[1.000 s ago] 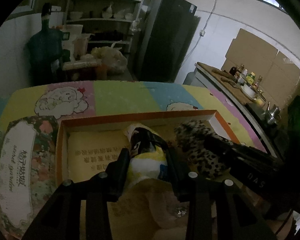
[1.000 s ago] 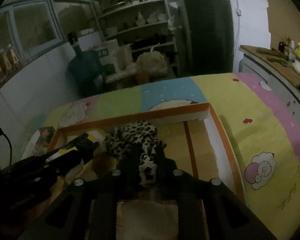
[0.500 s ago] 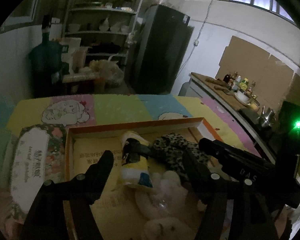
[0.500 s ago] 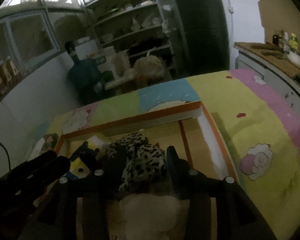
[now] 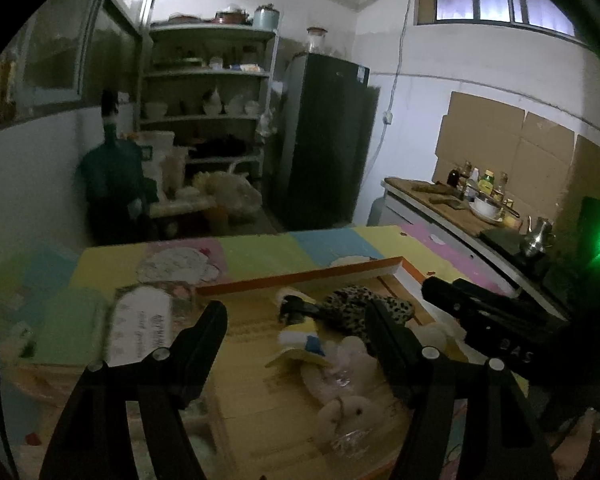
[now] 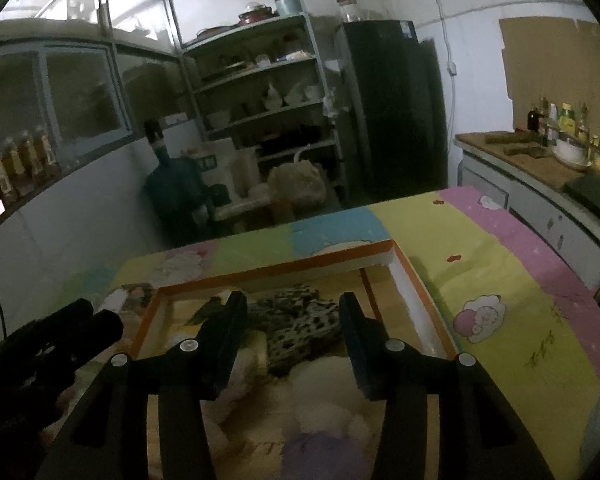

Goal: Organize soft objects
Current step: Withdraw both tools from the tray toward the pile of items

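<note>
I find both my grippers empty above the shallow orange-rimmed cardboard box (image 6: 414, 280) on the pastel cartoon-print table cover (image 6: 512, 292). My left gripper (image 5: 296, 332) stands wide apart with nothing between its pads; my right gripper (image 6: 293, 316) has its jaws opening, and the leopard-print plush toy (image 6: 296, 320) seen between them lies below in the box, apparently untouched. Inside the box, in the left wrist view, the yellow, white and black plush toy (image 5: 300, 334) lies at the centre, the leopard-print piece touches it at 2 o'clock, and a pale cream plush animal (image 5: 346, 396) lies at 5 o'clock, partly under it. A floral printed card box (image 5: 148, 328) rests outside the rim at 9 o'clock. I judge all three toys light, limp and compressible, not fragile, with fabric that should grip well against the pads. They will sag and fold when lifted, and touching neighbours may drag along. I would take each at its thickest stuffed part, the body rather than a limb or tail, squeezing firmly enough to bite through the pile. The cream toy's glossy patches, possibly plastic film, look slippery; I cannot confirm this.
</note>
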A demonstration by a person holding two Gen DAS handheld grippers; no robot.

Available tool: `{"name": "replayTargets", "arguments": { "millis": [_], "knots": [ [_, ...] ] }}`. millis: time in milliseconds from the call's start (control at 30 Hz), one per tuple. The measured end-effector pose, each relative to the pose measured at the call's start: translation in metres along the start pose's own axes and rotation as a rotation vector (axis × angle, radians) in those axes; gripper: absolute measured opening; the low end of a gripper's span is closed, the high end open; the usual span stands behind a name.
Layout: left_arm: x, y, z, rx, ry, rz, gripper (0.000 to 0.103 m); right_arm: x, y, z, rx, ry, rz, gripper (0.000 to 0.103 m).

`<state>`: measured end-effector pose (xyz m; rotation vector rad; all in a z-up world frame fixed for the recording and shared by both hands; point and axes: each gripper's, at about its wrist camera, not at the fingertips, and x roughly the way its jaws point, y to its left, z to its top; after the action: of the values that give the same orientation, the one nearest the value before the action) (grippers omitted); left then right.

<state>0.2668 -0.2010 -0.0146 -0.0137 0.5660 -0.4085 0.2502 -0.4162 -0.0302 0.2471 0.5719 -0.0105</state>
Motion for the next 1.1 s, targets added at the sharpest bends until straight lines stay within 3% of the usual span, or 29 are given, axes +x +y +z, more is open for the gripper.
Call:
{"name": "replayTargets", "arguments": {
  "millis": [200, 567, 1100],
  "knots": [
    [-0.029, 0.01, -0.006, 0.031, -0.059, 0.04, 0.08, -0.021, 0.022, -0.007, -0.022, -0.029, 0.018, 0.055],
    [-0.076, 0.041, -0.024, 0.044, -0.116, 0.089, 0.081, -0.055, 0.076, -0.027, -0.063, -0.076, 0.072, 0.055],
    [-0.136, 0.109, -0.052, -0.032, -0.149, 0.14, 0.081, -0.075, 0.14, -0.053, -0.108, -0.094, 0.122, 0.055]
  ]
}}
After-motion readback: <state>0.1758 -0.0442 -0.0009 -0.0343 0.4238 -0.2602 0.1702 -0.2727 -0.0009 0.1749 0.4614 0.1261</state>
